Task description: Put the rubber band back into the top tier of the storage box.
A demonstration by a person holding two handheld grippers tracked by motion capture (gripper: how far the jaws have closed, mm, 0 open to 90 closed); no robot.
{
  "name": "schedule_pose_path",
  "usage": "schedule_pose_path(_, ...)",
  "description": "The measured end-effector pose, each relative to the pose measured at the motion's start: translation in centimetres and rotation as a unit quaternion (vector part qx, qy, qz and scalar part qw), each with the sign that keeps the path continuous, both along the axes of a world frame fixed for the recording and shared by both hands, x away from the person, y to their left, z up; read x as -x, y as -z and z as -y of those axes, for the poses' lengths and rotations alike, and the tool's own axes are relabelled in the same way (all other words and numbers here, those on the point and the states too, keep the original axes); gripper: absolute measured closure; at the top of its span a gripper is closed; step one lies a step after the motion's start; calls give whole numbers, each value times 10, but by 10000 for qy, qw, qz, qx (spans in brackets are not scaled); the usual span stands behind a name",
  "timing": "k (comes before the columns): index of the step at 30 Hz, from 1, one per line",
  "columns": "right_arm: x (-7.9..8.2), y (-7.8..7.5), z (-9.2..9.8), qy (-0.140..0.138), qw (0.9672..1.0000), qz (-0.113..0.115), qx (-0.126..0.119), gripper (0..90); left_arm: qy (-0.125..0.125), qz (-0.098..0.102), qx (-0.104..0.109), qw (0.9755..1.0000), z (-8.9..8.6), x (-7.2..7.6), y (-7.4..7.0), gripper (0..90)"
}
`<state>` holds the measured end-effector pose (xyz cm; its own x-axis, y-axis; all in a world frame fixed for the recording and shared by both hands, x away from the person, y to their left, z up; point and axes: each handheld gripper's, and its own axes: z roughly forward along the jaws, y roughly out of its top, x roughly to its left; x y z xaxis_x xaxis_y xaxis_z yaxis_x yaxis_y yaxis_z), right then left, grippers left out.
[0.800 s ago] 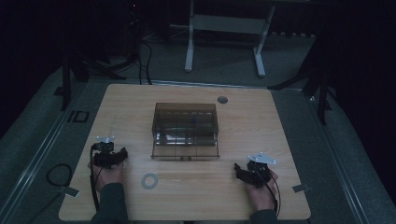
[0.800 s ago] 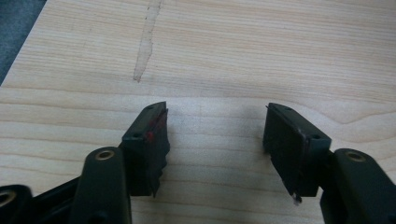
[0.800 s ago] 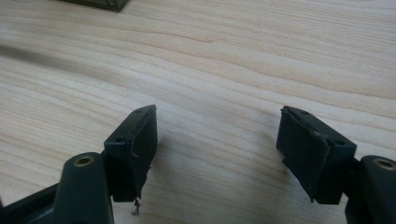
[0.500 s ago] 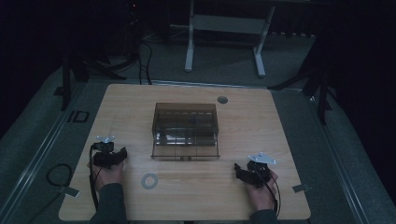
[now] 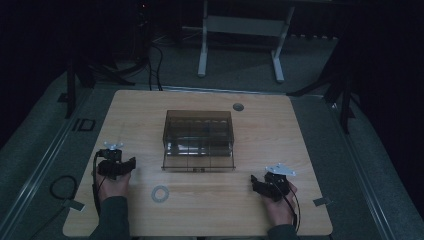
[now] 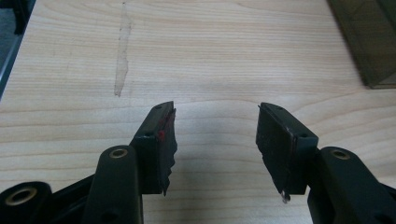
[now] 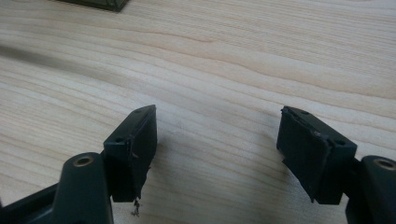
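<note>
Smoky plastic box [image 5: 199,140] between tools; tape ring [image 5: 160,193] near left tool [image 5: 131,165].

A dark transparent box [image 5: 198,140] was seen at the middle of the wooden table [image 5: 300,150]. The left gripper [image 5: 131,164] and the right gripper [image 5: 256,183] were held near the front edge, well apart, with a tape ring [image 5: 160,193] lying between them.

Black left gripper [image 5: 131,163], brass rivets, red-smeared fingers [image 6: 161,135], black right gripper [image 5: 254,183], dark sleeves [image 5: 111,220]
</note>
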<state>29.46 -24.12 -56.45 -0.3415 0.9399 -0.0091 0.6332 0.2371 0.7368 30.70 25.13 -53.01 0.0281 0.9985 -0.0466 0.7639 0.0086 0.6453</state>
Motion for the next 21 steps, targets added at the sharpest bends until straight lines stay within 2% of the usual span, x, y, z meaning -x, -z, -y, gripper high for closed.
schedule_pose_path(4,0,0,0,-2,10000,2,0,287,174,-60,-33,9998,1,0,-6,476)
schedule_pose_path(11,0,0,0,-2,10000,7,-5,287,335,-106,6,9994,1,2,-16,487)
schedule_pose_path(21,0,0,0,-10,10000,5,-3,287,721,-339,100,9968,1,5,-21,497)
